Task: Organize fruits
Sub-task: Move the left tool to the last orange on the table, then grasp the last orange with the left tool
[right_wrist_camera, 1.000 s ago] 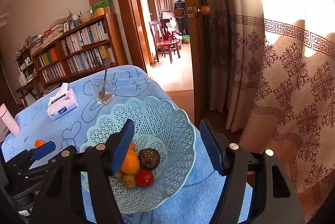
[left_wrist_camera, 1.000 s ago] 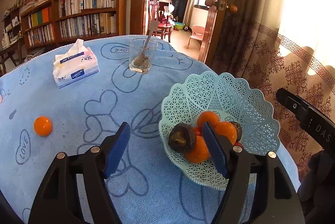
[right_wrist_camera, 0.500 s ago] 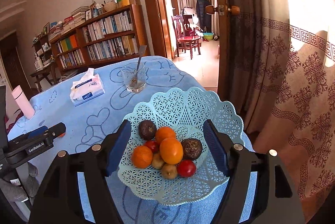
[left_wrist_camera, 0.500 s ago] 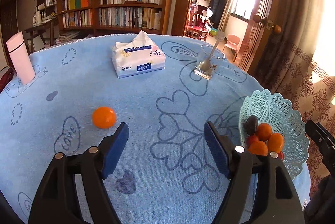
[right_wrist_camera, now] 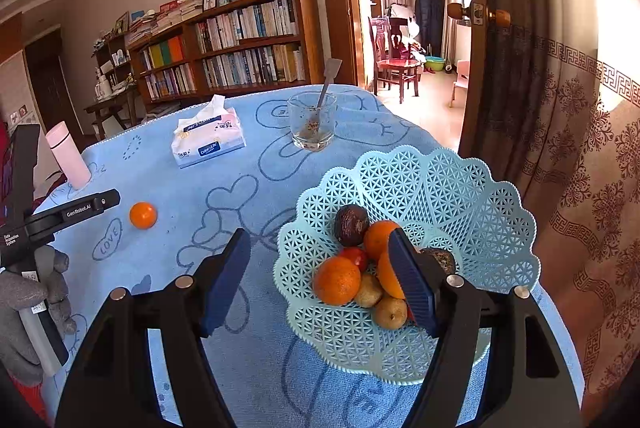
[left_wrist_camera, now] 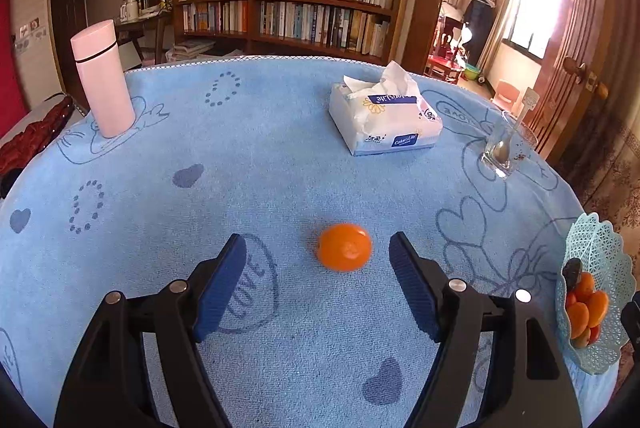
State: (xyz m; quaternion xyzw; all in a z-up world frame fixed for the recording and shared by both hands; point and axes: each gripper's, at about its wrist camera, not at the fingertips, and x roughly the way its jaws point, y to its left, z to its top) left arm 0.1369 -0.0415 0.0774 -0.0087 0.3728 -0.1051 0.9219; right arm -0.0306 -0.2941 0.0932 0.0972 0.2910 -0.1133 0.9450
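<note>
1. The left gripper (left_wrist_camera: 318, 260) is above the blue tablecloth (left_wrist_camera: 280, 163) with its jaws spread wide and nothing between the pads; it grips nothing.
2. A lone orange (left_wrist_camera: 344, 247) lies on the cloth just ahead of the left fingertips, nearer the right-hand pad, touching neither; in the right wrist view the same orange (right_wrist_camera: 143, 215) sits well apart from the basket, just beside the tip of the left tool.
3. The right gripper (right_wrist_camera: 320, 256) is also parted wide and empty; it hangs over the near left rim of the mint lattice basket (right_wrist_camera: 460, 187), its right-hand finger in front of the fruit.
4. The basket stands at the table's edge by the curtain; inside it are several oranges (right_wrist_camera: 337, 280), two dark round fruits (right_wrist_camera: 351, 224), small red ones and a pair of brownish ones; whether the right pad touches any fruit cannot be told.
5. Further back on the cloth are a tissue pack (left_wrist_camera: 384, 119), a drinking glass (right_wrist_camera: 312, 125) with a spoon standing in it, and a pink flask (left_wrist_camera: 103, 77) upright near the far left edge.
6. A gloved hand (right_wrist_camera: 28, 312) holds the left tool's handle at the left edge of the right wrist view.
</note>
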